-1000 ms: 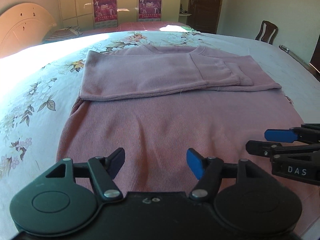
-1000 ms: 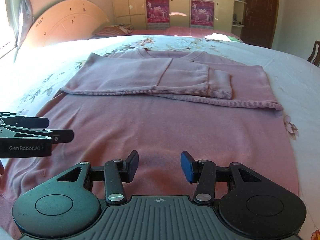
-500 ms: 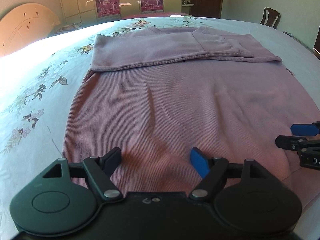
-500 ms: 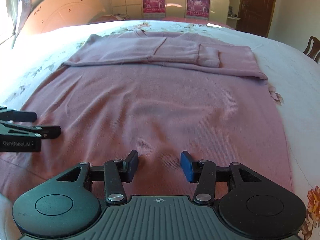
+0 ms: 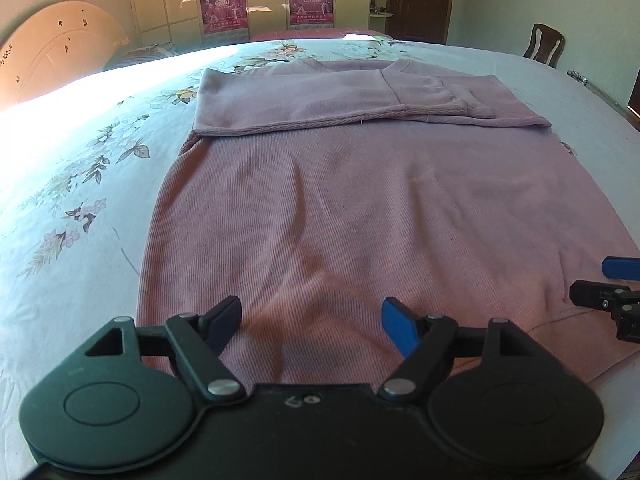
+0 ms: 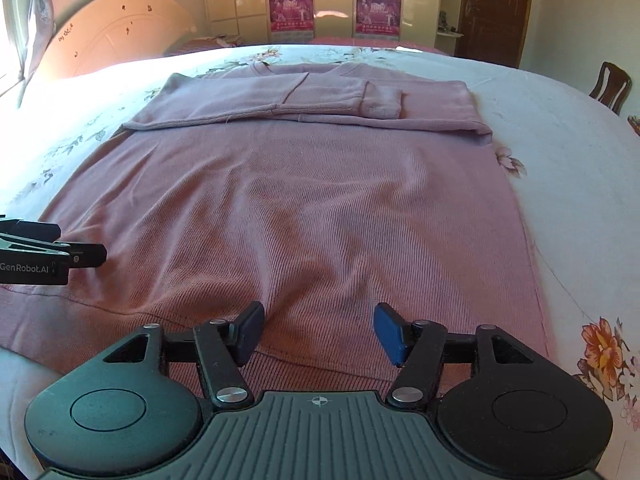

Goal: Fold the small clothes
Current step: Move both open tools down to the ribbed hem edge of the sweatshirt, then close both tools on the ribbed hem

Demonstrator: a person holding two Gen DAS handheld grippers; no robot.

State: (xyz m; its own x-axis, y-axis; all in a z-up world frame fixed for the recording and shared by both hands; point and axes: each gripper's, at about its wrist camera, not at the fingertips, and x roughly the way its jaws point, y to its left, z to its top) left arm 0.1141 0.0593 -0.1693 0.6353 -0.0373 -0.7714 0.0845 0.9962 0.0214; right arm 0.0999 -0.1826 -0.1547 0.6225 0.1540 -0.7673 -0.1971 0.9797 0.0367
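Note:
A pink ribbed sweater (image 5: 360, 208) lies flat on the bed, hem toward me, with both sleeves folded across its upper part (image 5: 420, 96). It also shows in the right wrist view (image 6: 312, 208). My left gripper (image 5: 312, 322) is open and empty, low over the hem on the left side. My right gripper (image 6: 318, 330) is open and empty, over the hem band on the right side. Each gripper shows at the edge of the other's view: the right one (image 5: 608, 292) and the left one (image 6: 60, 254).
The sweater lies on a floral bedsheet (image 5: 80, 184). A rounded headboard (image 6: 116, 36) stands at the back left. Wardrobes with posters (image 6: 332, 0) and a dark door (image 6: 492, 4) are behind. A wooden chair (image 6: 610, 84) stands at the right.
Both grippers have drawn back toward the sweater's hem and lowered. Both jaws have opened wider.

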